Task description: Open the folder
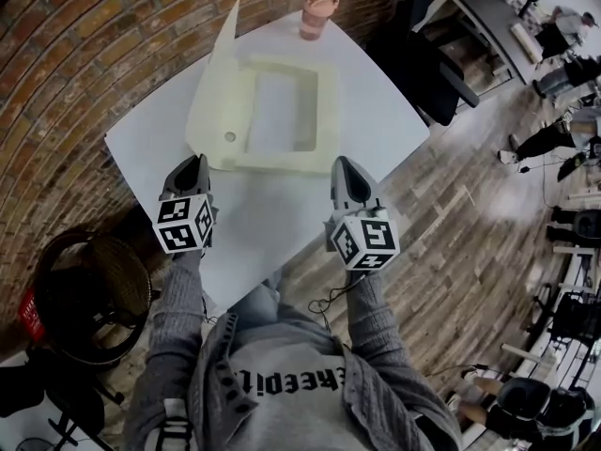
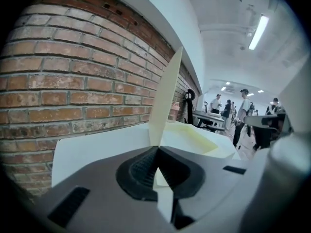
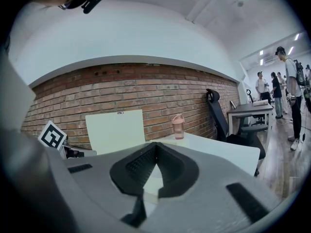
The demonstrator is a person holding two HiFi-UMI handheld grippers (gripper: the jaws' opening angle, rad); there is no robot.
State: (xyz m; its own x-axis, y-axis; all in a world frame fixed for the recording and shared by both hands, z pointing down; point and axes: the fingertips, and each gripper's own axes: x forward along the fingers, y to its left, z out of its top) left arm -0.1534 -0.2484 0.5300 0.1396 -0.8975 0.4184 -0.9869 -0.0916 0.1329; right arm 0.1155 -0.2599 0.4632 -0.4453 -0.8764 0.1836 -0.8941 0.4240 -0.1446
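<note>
A pale yellow folder (image 1: 282, 111) lies open on the white table (image 1: 376, 120). Its cover (image 1: 223, 40) stands upright along the left side, toward the brick wall. In the left gripper view the cover (image 2: 167, 96) is seen edge-on just beyond the jaws, with the tray-like base (image 2: 194, 140) to its right. In the right gripper view the cover (image 3: 115, 130) faces me flat. My left gripper (image 1: 197, 161) is shut at the folder's near left corner, holding nothing. My right gripper (image 1: 343, 163) is shut at the near right corner, also holding nothing.
A pink bottle (image 1: 319, 14) stands at the table's far edge, behind the folder. A black office chair (image 1: 423, 64) sits to the right, and a dark round wicker seat (image 1: 94, 299) at the lower left. A brick wall (image 1: 84, 54) borders the table. People stand farther off (image 3: 286, 81).
</note>
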